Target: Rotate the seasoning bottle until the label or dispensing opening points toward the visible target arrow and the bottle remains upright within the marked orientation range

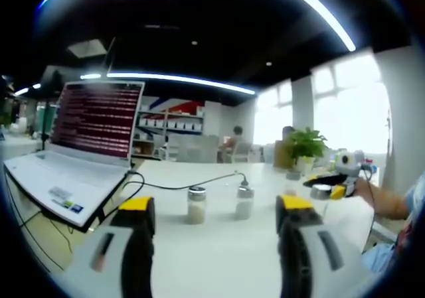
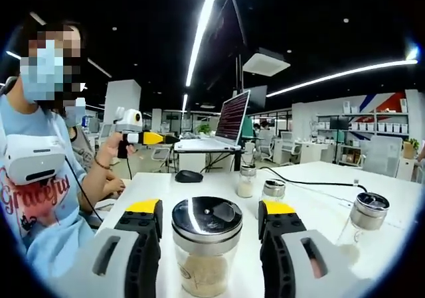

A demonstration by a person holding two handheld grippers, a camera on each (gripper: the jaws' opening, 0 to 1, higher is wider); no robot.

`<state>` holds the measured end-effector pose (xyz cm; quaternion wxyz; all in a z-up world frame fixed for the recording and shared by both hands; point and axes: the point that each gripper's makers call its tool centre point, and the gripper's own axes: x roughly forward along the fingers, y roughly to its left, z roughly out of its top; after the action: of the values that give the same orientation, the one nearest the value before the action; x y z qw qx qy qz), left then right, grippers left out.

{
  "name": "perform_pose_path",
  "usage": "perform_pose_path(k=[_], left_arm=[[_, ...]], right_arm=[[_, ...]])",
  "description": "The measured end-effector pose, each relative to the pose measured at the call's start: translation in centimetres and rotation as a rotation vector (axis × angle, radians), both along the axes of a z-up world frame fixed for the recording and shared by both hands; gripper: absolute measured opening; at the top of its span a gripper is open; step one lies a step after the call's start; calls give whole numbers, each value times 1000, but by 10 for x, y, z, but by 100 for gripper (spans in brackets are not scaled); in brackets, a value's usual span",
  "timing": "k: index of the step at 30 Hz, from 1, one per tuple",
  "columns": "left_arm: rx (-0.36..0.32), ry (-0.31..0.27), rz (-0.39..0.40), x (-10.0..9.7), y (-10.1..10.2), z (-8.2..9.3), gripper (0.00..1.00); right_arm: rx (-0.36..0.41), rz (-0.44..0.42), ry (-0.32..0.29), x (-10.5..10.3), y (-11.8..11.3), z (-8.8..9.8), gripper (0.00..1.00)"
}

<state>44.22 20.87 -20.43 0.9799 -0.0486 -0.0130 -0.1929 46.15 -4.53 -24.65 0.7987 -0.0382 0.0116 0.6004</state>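
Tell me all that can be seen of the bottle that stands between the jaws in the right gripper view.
The seasoning bottle is a clear glass jar with a shiny metal cap that mirrors the ceiling light. A pale, sandy seasoning fills its lower part. It stands upright on the white table, between the two yellow-tipped jaws of the right gripper. The jaws stand open, one on each side, with a gap to the glass, so nothing grips it. No label or dispensing opening can be made out.

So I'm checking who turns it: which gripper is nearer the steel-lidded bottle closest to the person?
Right. The right gripper has the bottle between its open jaws. The left gripper is off across the table, facing two other bottles.
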Motion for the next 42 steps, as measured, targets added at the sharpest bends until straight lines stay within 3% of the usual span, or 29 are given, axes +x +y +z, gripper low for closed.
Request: perform_pose_path(k=[10, 31, 42], left_arm=[[-1, 1, 0, 1, 0, 0, 78], [2, 2, 0, 1, 0, -1, 78], [0, 0, 2, 1, 3, 1, 78]], right_arm=[[7, 20, 33, -2, 3, -5, 42], [18, -20, 37, -2, 5, -5, 42], [-1, -117, 30, 0, 6, -6, 42]])
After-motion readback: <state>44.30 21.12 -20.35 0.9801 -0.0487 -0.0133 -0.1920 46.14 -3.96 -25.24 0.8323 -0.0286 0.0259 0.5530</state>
